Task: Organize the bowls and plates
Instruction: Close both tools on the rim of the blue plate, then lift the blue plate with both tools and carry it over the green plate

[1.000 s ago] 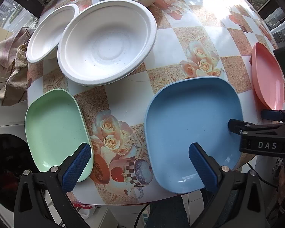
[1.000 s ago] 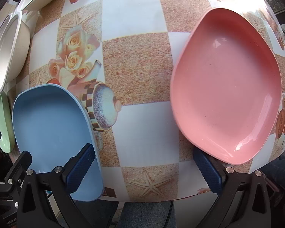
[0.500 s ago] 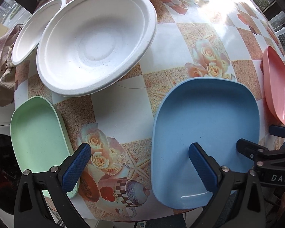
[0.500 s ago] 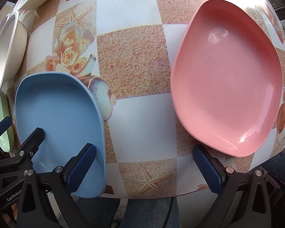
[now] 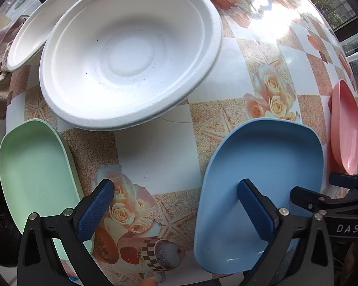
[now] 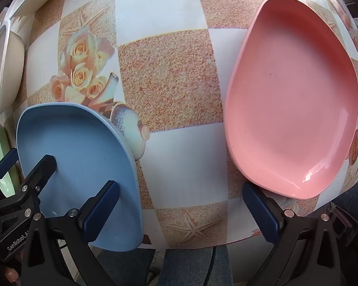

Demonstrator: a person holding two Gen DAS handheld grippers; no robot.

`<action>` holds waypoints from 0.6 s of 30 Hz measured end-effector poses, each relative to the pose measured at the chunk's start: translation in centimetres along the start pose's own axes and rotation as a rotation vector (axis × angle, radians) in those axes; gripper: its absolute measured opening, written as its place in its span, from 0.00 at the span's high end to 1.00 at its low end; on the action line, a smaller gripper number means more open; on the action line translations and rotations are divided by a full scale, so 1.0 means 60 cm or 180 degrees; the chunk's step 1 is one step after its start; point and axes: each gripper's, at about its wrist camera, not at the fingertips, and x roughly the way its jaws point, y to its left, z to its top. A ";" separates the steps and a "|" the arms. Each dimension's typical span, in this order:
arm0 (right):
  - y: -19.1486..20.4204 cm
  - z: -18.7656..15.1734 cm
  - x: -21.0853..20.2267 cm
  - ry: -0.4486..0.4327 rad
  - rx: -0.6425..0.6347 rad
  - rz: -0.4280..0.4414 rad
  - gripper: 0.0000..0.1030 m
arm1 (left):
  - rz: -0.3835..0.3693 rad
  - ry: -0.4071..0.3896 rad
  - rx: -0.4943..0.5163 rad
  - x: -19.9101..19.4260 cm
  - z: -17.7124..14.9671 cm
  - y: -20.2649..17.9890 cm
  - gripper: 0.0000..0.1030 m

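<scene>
**Plainly, nothing picked up yet: both grippers spread wide over the plates**

The left gripper (image 5: pixel 174 205) hangs with its jaws wide apart and empty, low in its own view, one finger over the tablecloth beside the green plate (image 5: pixel 33 174), the other over the blue plate (image 5: pixel 265 174). The right gripper (image 6: pixel 181 209) is likewise spread and holds nothing; its left finger sits above the blue plate's near edge, its right finger just under the pink plate (image 6: pixel 293 95) at the frame's right.

Judging by this, the step is the approach to a first plate, probably the blue one, which both grippers flank. The next move calls for one jaw under the rim and one over it, then a close and lift toward another plate for stacking.

The large white bowl (image 5: pixel 128 57) fills the upper centre of the left view, with a smaller bowl (image 5: pixel 43 21) at upper left and another at the top edge. The plates overhang the table (image 6: pixel 169 76) edge, so a slip could drop one. The two grippers crowd the blue plate.
</scene>
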 end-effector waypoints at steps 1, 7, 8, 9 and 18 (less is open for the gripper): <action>-0.003 0.005 -0.004 -0.0011 0.0042 0.0006 0.00 | 0.0010 0.0028 -0.0027 0.001 0.000 0.004 0.00; -0.005 0.011 -0.018 -0.0108 0.0018 0.0010 0.04 | -0.0002 0.0145 0.0116 -0.002 0.021 0.005 0.11; 0.001 0.006 -0.021 -0.0144 -0.0036 -0.0003 0.07 | -0.0014 0.0133 0.0179 -0.007 0.023 -0.001 0.18; 0.009 0.000 -0.025 -0.0185 -0.0105 -0.0005 0.12 | -0.0038 0.0118 0.0232 -0.010 0.023 -0.006 0.22; 0.056 -0.014 -0.051 -0.0351 -0.0416 0.0055 0.73 | -0.0043 0.0129 0.0563 -0.013 0.025 -0.030 0.66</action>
